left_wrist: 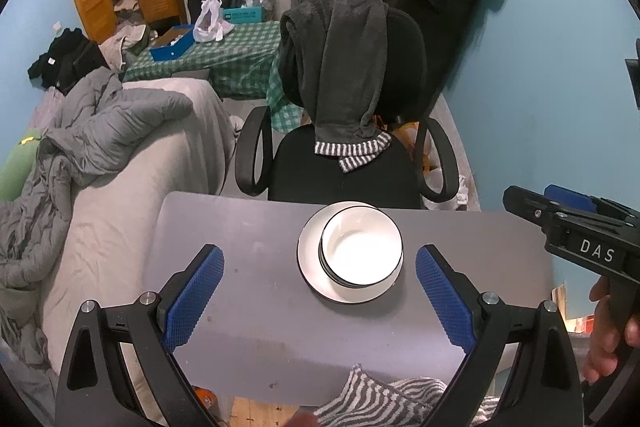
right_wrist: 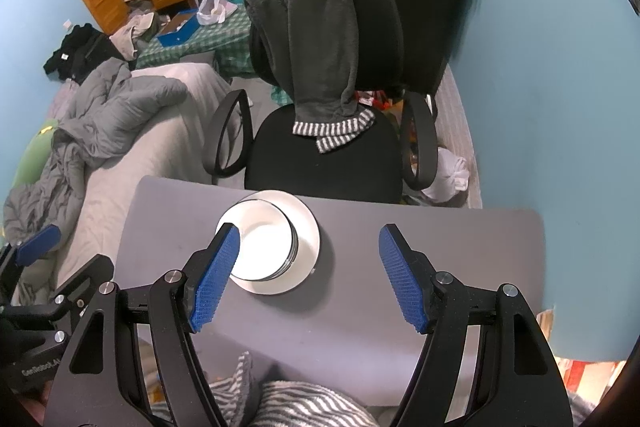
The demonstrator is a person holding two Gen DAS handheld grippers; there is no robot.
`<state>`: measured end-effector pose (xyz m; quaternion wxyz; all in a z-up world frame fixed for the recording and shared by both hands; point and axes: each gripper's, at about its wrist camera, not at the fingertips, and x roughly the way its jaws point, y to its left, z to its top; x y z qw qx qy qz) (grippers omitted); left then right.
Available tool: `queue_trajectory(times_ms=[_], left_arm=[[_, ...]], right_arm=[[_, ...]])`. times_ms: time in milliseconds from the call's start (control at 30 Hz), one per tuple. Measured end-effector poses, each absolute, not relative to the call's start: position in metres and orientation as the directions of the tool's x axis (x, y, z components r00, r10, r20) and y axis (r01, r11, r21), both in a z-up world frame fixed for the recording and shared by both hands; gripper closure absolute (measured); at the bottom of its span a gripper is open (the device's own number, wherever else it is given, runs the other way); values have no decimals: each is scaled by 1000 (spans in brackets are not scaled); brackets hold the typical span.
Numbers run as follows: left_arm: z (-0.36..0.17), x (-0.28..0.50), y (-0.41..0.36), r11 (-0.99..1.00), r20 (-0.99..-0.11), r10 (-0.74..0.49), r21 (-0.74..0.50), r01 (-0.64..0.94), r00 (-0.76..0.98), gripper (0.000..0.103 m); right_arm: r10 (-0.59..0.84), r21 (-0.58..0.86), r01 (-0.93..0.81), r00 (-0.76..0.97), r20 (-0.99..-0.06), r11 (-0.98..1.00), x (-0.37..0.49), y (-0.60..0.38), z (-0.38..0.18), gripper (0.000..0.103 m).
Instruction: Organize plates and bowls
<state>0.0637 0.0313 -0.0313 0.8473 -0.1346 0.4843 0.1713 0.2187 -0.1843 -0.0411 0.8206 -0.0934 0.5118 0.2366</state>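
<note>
Nearest the cameras, a grey-and-white striped cloth (left_wrist: pixel 384 399) lies over the near edge of the grey table (left_wrist: pixel 256 307). Above that edge the left gripper (left_wrist: pixel 320 295) hangs with its blue-padded fingers (left_wrist: pixel 194 299) spread wide and nothing between them. The right gripper (right_wrist: pixel 310 277) is likewise wide apart and empty, its left pad overlapping the bowl's near rim in the right wrist view; whether it touches cannot be told from here. In the left wrist view the right gripper's black body shows at the right edge, held by a hand (left_wrist: pixel 608 331).

Toward the far edge of the table sits the stack: white bowls (left_wrist: pixel 360 251) nested upright, mouths facing up, on a white plate (left_wrist: pixel 316 275) that lies flat. Being round, neither has a long axis. The bowls have a thin dark rim line and a glossy white inside; dark lines at the side show at least two nested, the exact count unclear. The plate also has a dark rim line, and the bowls sit off-centre on it, toward its right side in the left wrist view.

Beyond the table stands a black office chair (left_wrist: pixel 344 175) with a dark grey towel (left_wrist: pixel 336 67) draped over its backrest. To the left lies a bed with a grey duvet (left_wrist: pixel 100 131).
</note>
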Motion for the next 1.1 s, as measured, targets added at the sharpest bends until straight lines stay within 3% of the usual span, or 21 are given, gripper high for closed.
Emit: queue_trajectory(times_ms=[1100], left_arm=[[-32,62,25,907,-864,188,-29,-419,467,5]], right_arm=[[288,85,-491,353,-890,867,208,-183,-49,32]])
